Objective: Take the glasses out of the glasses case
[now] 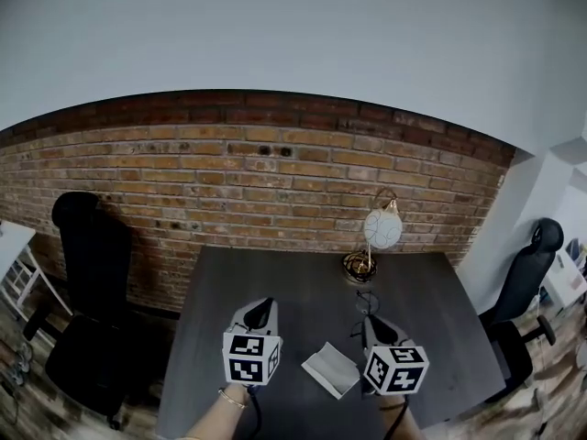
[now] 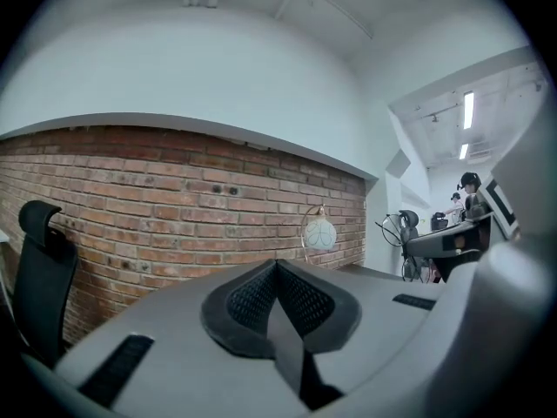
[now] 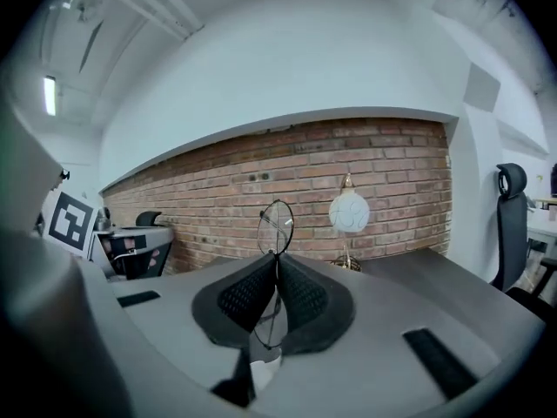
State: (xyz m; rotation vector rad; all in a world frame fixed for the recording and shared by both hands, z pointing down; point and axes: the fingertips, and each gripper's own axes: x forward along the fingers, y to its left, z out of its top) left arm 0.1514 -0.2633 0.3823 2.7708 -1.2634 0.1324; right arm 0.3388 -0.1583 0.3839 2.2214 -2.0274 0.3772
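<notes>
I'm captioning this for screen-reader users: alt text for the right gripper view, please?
The right gripper is shut on thin-rimmed glasses, one round lens standing above its jaws. Behind: a grey table with a white globe lamp, and a brick wall.

No legible words, numbers, brand names or signs anywhere. Only black-and-white square code patterns without letters, printed on the cube of the left gripper (image 1: pixel 260 306) and on the cube of the right gripper (image 1: pixel 369 324). Too coarse to read as any character.
</notes>
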